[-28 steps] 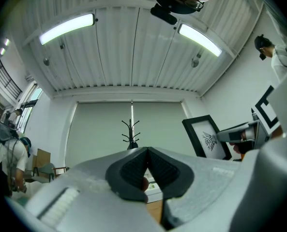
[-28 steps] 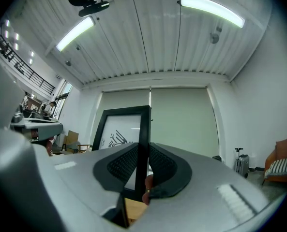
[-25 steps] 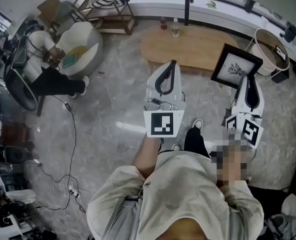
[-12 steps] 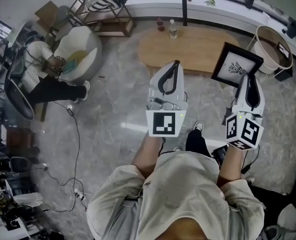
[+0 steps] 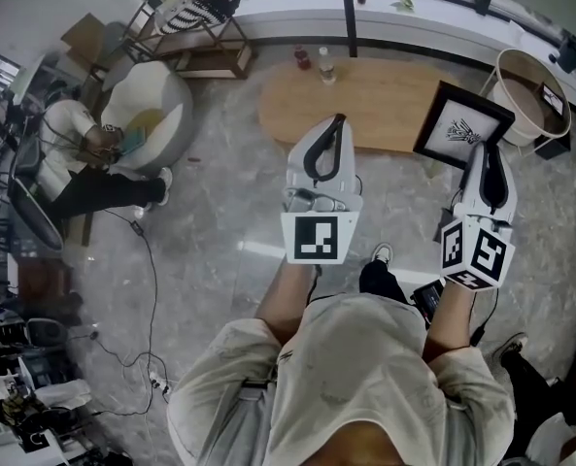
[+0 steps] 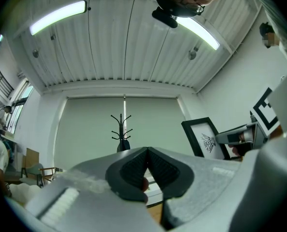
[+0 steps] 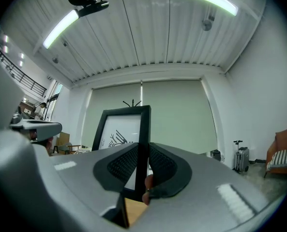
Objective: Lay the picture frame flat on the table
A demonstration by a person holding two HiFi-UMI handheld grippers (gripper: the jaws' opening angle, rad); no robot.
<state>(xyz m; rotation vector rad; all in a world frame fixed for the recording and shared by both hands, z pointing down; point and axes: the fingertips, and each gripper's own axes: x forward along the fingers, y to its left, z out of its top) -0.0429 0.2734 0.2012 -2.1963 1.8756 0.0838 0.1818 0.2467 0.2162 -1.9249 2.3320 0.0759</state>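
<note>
A black picture frame (image 5: 460, 126) with a white print hangs tilted in the air over the right end of the oval wooden table (image 5: 365, 100). My right gripper (image 5: 488, 149) is shut on the frame's near edge. In the right gripper view the black pads clamp the frame's right bar (image 7: 143, 129) and the print (image 7: 116, 134) faces left. My left gripper (image 5: 337, 121) is held level over the floor before the table, shut with nothing between its pads (image 6: 133, 166). The left gripper view also catches the frame (image 6: 205, 138) at the right.
Two bottles (image 5: 326, 64) stand at the table's far edge. A round basket (image 5: 530, 90) sits at the right. A seated person (image 5: 79, 149) and a white armchair (image 5: 156, 105) are at the left, with cables (image 5: 147, 289) on the floor. A coat stand (image 6: 122, 129) stands ahead.
The person has stepped across the floor, carrying both grippers and the frame along. The table has shifted left in the head view. Both grips look the same.
</note>
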